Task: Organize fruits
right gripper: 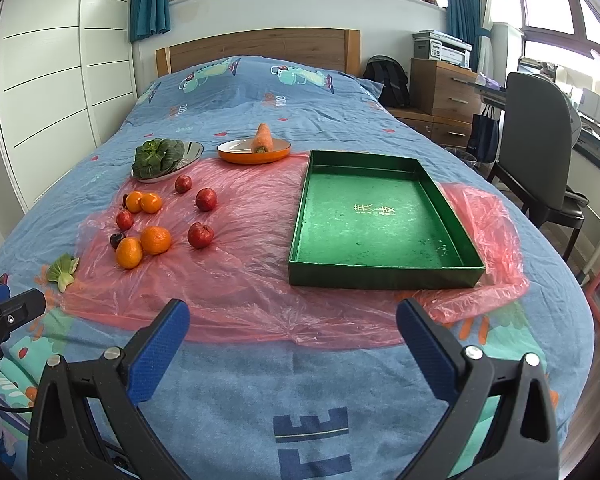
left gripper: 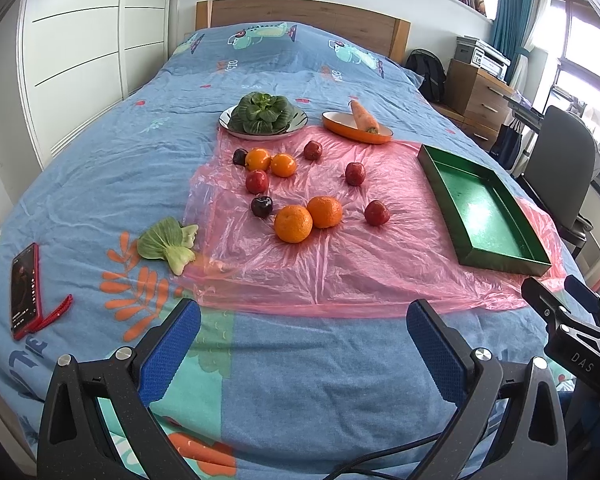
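Jaws spread on both grippers; fruits lie beside green tray

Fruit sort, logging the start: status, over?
Left gripper and right gripper open, empty. Oranges and red fruit loose on pink plastic sheet. Green tray empty. Nothing blocking.

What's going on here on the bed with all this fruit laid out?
A fruit-sorting job is about to begin. Both the left hand-held gripper and the right hand-held gripper hover open over the bed, holding nothing. Oranges and small red fruits lie loose on a pink plastic sheet. The green tray beside them is empty.
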Available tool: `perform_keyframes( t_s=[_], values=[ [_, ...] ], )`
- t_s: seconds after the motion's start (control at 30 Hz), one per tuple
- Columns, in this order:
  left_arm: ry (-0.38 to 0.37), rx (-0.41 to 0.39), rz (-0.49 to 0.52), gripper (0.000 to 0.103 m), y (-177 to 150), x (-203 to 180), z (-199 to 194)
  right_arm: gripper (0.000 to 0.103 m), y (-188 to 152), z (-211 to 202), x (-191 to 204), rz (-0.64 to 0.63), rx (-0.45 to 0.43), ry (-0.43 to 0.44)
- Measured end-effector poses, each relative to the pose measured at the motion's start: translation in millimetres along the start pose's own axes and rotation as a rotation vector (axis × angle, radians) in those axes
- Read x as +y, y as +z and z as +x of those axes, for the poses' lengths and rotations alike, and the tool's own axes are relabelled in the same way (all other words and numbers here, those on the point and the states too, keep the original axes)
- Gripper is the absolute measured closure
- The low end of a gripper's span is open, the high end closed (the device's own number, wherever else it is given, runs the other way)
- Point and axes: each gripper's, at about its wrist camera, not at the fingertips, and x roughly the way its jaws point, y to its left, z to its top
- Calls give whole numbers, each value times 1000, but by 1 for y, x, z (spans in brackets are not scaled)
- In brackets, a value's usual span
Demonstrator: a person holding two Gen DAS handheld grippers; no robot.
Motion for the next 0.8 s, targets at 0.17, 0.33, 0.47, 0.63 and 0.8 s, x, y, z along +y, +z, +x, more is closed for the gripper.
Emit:
perform_keyframes(
  t_s=[0.17, 0.33, 0.47, 0.63, 0.8],
  values=[
    [7, 6, -2, 2, 1, 0, 2, 0, 1, 0, -3, 0, 1, -2],
    [13, 7, 4, 2, 1, 0, 4, 0, 1, 1, -2, -1, 3, -1],
    [17, 10, 8, 2, 2, -1, 4, 0, -2, 2, -1, -1, 1, -4],
    [20, 17, 12, 2, 2, -1, 7, 0, -2, 2, -1, 0, 2, -5],
    [16, 33, 18, 2, 2, -2, 9, 0, -2, 4, 1, -1, 5, -4]
  ],
)
